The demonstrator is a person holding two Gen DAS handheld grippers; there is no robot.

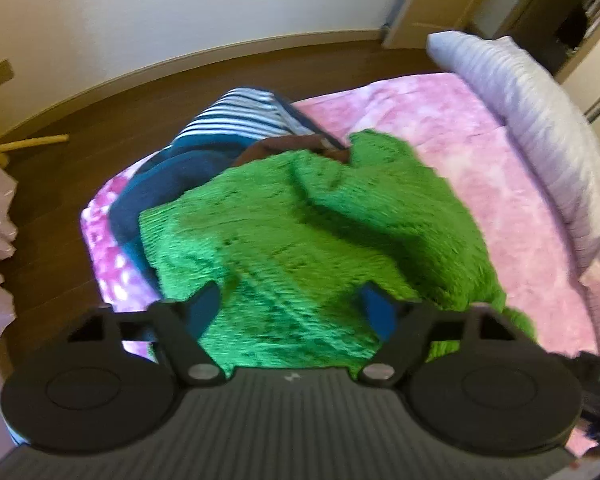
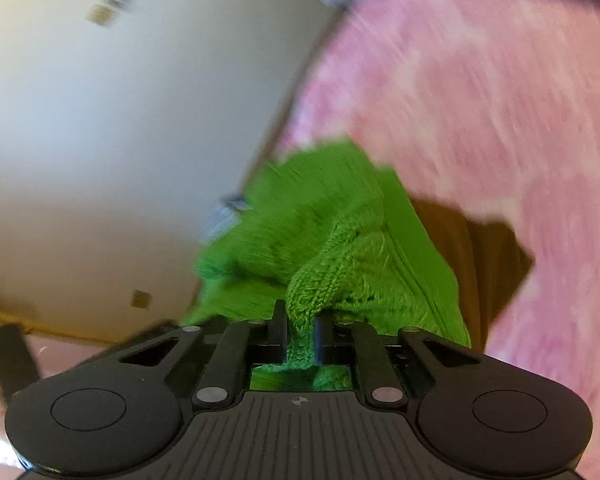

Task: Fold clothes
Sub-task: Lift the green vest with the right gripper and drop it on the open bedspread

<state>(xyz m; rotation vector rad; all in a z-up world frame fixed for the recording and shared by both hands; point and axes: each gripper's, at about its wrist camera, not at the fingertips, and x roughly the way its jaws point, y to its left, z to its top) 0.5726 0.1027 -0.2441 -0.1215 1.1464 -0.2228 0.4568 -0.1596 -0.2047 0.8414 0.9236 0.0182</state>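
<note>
My right tongs (image 2: 300,332) are pinched on a fold of the green sweater (image 1: 300,240); left tongs (image 1: 294,308) gape wide right over its crumpled body on the pink bed (image 1: 480,152), so left grabs next, straight below.

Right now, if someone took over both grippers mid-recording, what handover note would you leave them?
Right gripper: fingers shut on a fold of the green knitted sweater.
Left gripper: fingers apart over the sweater, not pinching it.
The sweater lies crumpled on the pink fuzzy blanket, partly over a navy and striped garment.
Done: one grasp. Left: secure the left grasp, spread, fold.
</note>
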